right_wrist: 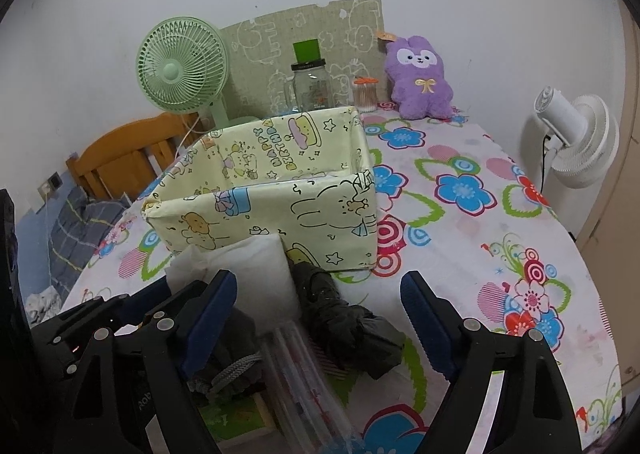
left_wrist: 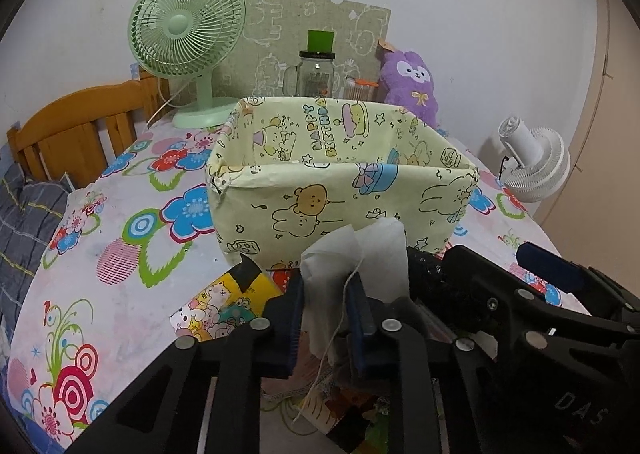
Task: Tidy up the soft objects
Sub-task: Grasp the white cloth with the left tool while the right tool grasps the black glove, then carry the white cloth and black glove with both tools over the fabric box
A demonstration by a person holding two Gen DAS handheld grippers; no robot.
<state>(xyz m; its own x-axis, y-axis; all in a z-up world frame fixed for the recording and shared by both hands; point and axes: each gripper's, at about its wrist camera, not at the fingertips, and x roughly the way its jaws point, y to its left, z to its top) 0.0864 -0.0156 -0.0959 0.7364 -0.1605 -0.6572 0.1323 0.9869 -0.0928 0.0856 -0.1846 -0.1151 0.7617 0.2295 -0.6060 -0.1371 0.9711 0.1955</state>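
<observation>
The left gripper (left_wrist: pixel 326 310) is clamped on a white soft pad (left_wrist: pixel 360 254), its blue fingers (left_wrist: pixel 358 314) pressing the fabric, a thin string hanging down between them. The pad stands just in front of the yellow cartoon-print box (left_wrist: pixel 340 190) on the flowered tablecloth (left_wrist: pixel 120 238). The right gripper (right_wrist: pixel 318 318) has its jaws wide apart, nothing pinched, above a black bundle (right_wrist: pixel 344 318) and a clear packet (right_wrist: pixel 304 374). A purple plush (right_wrist: pixel 420 78) sits well behind, near the wall
</observation>
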